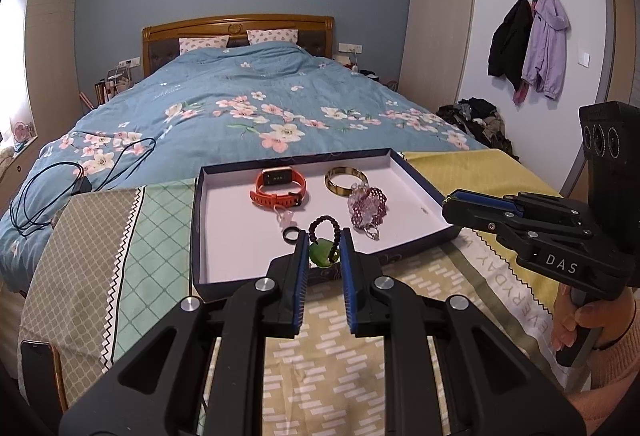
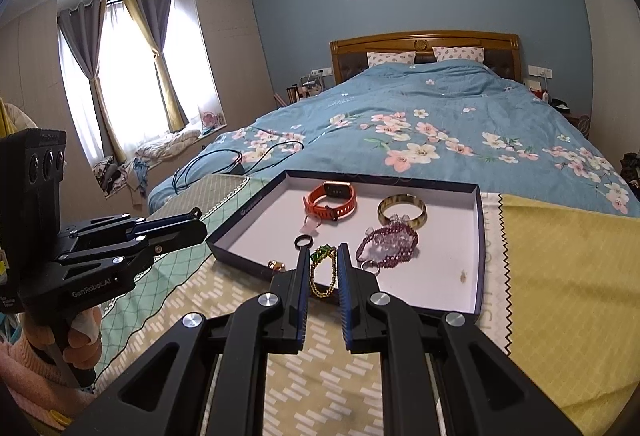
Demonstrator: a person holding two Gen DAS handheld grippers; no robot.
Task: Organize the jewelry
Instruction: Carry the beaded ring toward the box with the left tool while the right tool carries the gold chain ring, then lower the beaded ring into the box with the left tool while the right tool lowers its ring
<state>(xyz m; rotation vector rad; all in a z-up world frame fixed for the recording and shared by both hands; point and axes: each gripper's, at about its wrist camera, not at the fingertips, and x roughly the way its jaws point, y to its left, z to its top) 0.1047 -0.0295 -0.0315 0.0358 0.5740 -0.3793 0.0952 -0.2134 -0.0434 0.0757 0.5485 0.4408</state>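
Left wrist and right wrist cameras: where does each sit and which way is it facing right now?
Left wrist: on the left gripper, looking forward and down at the jewelry tray and bed; right gripper and right hand show at right.
Right wrist: on the right gripper, facing the tray and bed; left gripper and left hand at left.
Shared: tray, orange watch, gold bangle, bed.
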